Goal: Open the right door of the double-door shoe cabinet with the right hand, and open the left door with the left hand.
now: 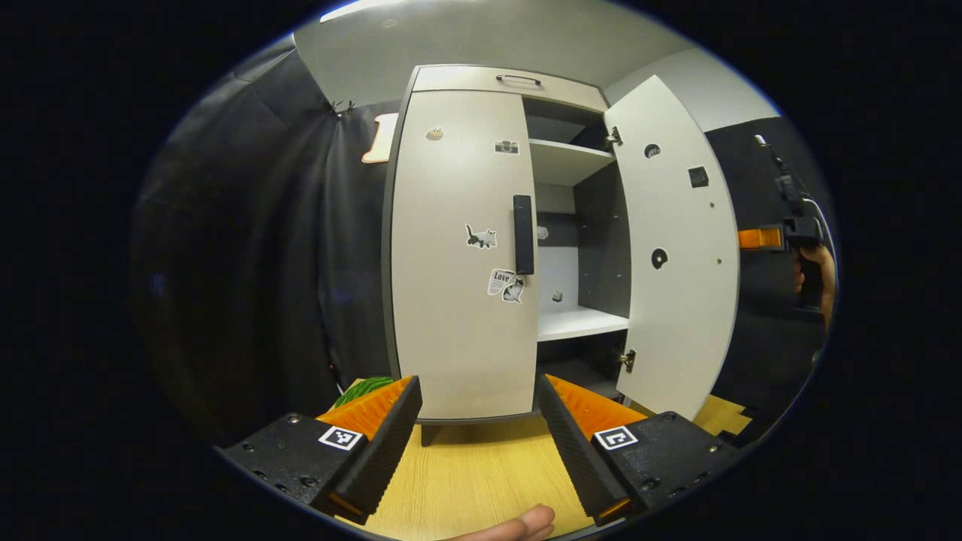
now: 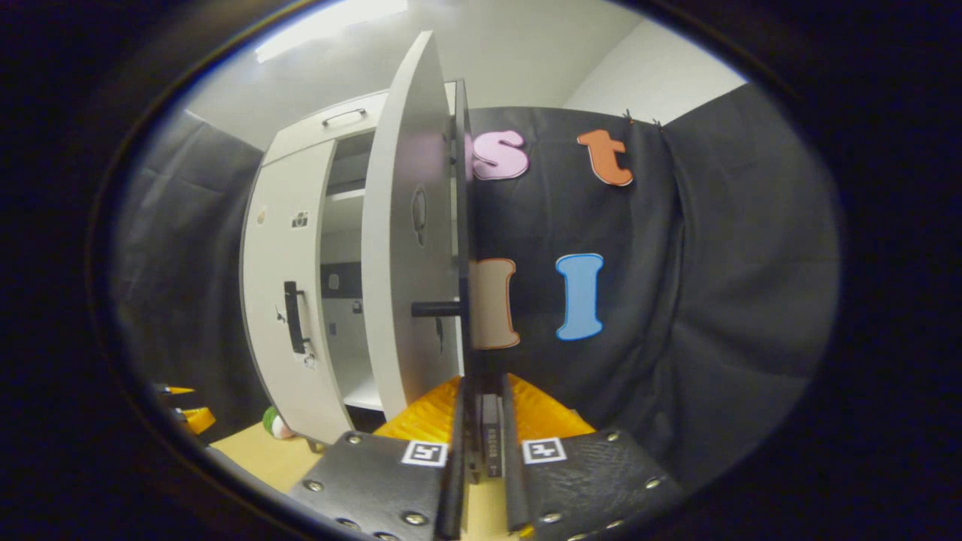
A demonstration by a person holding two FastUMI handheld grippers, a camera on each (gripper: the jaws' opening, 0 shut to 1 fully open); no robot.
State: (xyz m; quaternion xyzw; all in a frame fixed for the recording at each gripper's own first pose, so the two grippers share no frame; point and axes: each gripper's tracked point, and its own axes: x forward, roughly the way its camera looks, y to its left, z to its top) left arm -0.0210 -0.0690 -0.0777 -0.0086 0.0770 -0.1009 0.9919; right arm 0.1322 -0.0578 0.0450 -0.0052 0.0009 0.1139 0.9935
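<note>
One door left: left gripper (image 1: 477, 421) gapes before shut left door (image 1: 458, 255); may miss handle (image 1: 523, 234). Right gripper (image 2: 481, 443) nearly closed, grip uncertain, beside swung right door (image 2: 409, 248).

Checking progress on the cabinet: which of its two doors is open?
The right door, swung wide, showing the shelves. The left door, with the cat sticker, is closed.
</note>
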